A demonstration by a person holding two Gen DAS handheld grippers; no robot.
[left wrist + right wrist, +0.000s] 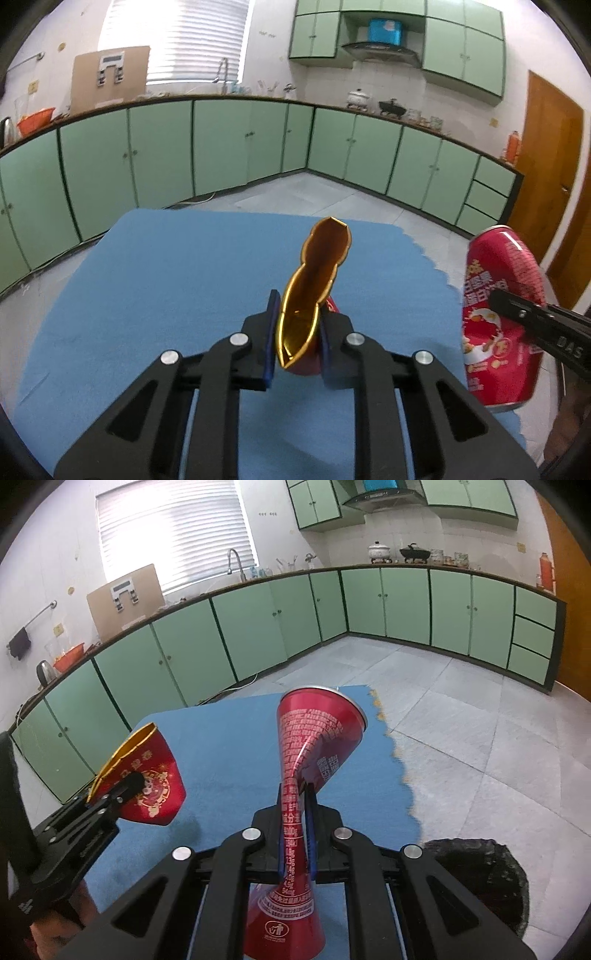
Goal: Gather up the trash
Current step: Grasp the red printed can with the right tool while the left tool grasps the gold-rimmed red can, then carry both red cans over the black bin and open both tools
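Observation:
My left gripper (pixel 297 314) is shut on a red paper cup (pixel 314 291) with a gold lining, squashed flat between the jaws and held above the blue tablecloth (pixel 166 277). The cup also shows at the left of the right wrist view (pixel 147 775), with the left gripper (pixel 129 786) on it. My right gripper (pixel 295 794) is shut on a red drink can (pixel 317 731), crushed thin at its middle and held above the cloth's right edge. The can shows at the right of the left wrist view (pixel 498 314).
A black bin (pixel 484 878) with a dark liner stands on the tiled floor at the lower right, beside the table. Green kitchen cabinets (pixel 258 627) run along the far walls. A brown door (pixel 546 177) is at the right.

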